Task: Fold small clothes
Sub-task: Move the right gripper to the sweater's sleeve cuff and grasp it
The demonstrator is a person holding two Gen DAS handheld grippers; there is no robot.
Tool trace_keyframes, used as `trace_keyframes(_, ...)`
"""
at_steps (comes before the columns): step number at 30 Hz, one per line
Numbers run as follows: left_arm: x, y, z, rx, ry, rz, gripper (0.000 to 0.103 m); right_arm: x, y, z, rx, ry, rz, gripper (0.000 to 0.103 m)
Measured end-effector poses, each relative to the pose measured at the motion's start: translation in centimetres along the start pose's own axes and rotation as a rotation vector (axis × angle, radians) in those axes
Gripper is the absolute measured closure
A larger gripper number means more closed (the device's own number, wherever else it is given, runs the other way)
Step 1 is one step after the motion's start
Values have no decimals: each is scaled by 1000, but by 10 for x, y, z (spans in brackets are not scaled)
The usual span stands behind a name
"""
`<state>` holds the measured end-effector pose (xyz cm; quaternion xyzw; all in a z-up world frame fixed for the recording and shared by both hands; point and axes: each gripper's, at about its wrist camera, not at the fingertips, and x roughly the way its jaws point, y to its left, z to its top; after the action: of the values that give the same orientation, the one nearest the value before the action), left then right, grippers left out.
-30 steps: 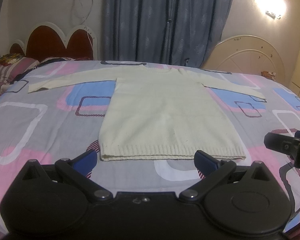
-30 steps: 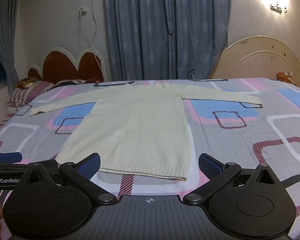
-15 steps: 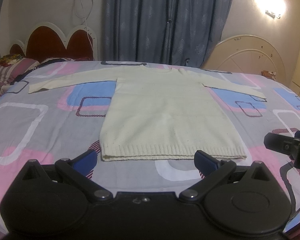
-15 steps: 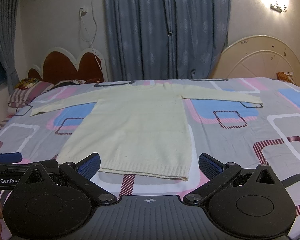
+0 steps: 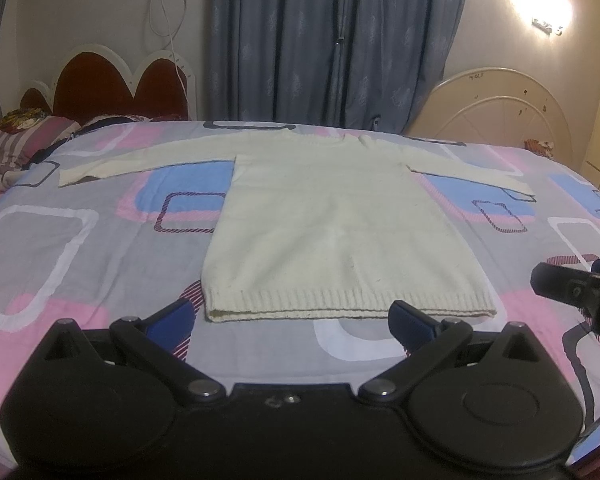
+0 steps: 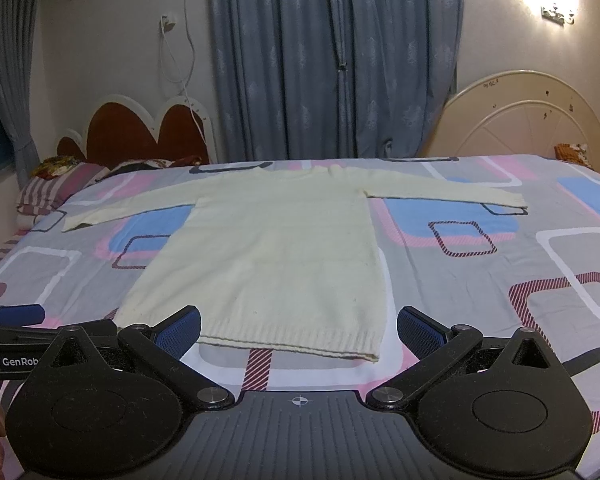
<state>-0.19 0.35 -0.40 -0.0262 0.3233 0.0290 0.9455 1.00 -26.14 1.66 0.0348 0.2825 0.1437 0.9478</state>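
A cream knit sweater (image 5: 332,224) lies flat on the bed, hem toward me, both sleeves spread out sideways. It also shows in the right wrist view (image 6: 272,256). My left gripper (image 5: 290,318) is open and empty, just in front of the hem. My right gripper (image 6: 298,330) is open and empty, its jaws wide at either side of the hem's right part. The right gripper's finger (image 5: 572,290) shows at the right edge of the left wrist view. The left gripper's finger (image 6: 18,314) shows at the left edge of the right wrist view.
The bed sheet (image 5: 80,248) is grey with pink, blue and white squares. Pillows (image 5: 16,140) and a red headboard (image 5: 112,88) stand at the far left. A cream round bed end (image 6: 516,120) leans at the right. Blue curtains (image 6: 332,60) hang behind.
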Motion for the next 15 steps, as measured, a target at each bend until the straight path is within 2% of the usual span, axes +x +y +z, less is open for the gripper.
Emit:
trace_keyframes(6,7,11,9,-107,-8,-46,0,-1,-4,1,27,-22,6,0)
trace_keyframes(10,19,5,26,-63,-40,-98,0,-4,-16,10,32,-75,-34,0)
trace_keyframes(12,26,0,40,-47,-69,-131,0,1,-29,21,45,-89,-19,0)
trace_keyframes(13,30,-5,46,-33,-77,-132,0,4,-37,27,47,-93,-5,0)
trace_keyframes(15,40,-14,59,-1,-88,-136,0,13,-51,41,45,-120,-32,0)
